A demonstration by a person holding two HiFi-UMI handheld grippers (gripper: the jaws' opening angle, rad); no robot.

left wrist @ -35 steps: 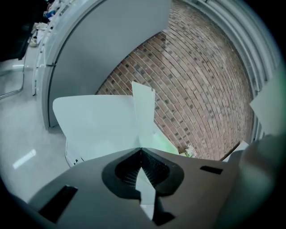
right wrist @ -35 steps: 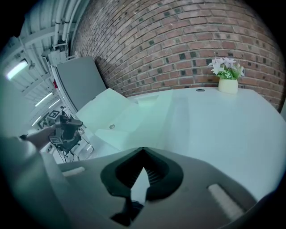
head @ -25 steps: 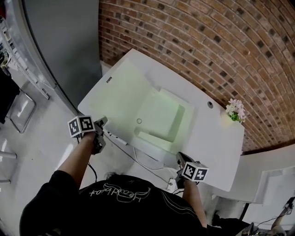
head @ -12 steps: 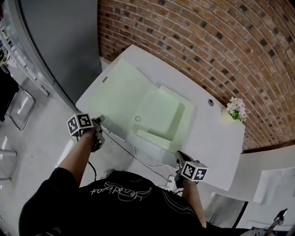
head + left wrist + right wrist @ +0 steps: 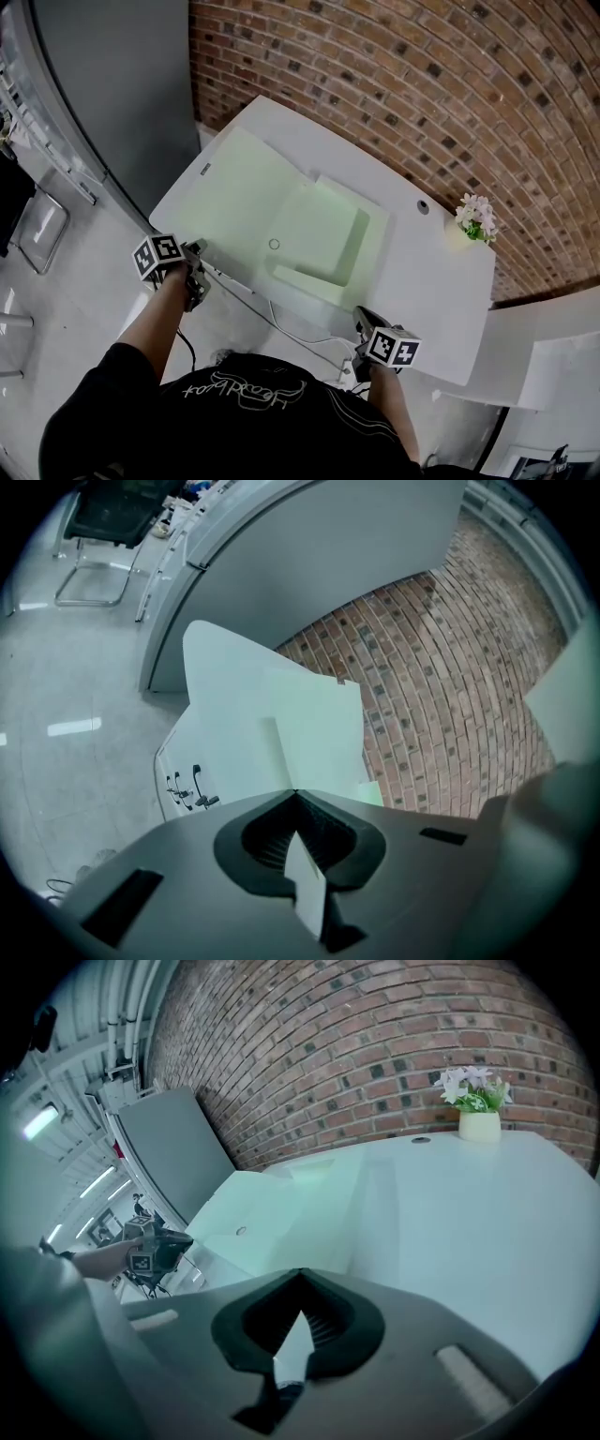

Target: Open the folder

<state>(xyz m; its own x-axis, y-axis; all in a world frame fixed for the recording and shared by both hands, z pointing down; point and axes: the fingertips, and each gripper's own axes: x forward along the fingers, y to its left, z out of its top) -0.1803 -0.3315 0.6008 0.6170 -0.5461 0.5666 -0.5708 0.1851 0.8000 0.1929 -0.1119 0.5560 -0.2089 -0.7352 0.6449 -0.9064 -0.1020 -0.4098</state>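
Observation:
A pale green folder (image 5: 281, 216) lies spread open on the white table (image 5: 441, 281). Its wide left cover reaches the table's front left edge, and its pocket half lies to the right. My left gripper (image 5: 199, 253) sits at that front left edge. Its jaws are shut on the cover's rim, and the sheet (image 5: 314, 733) runs away from the closed tips (image 5: 295, 792). My right gripper (image 5: 362, 317) hovers off the table's front right edge, shut and empty, its tips (image 5: 300, 1271) pointing across the folder (image 5: 281, 1208).
A small pot of pale flowers (image 5: 476, 220) stands at the table's far right by the brick wall. A grey partition (image 5: 112, 84) rises on the left, with a chair (image 5: 37, 225) beside it. A cable (image 5: 300, 333) hangs under the table's front edge.
My left gripper has sunk a little at the table's edge, still shut. The right gripper has stayed where it was. The folder lies open as before.

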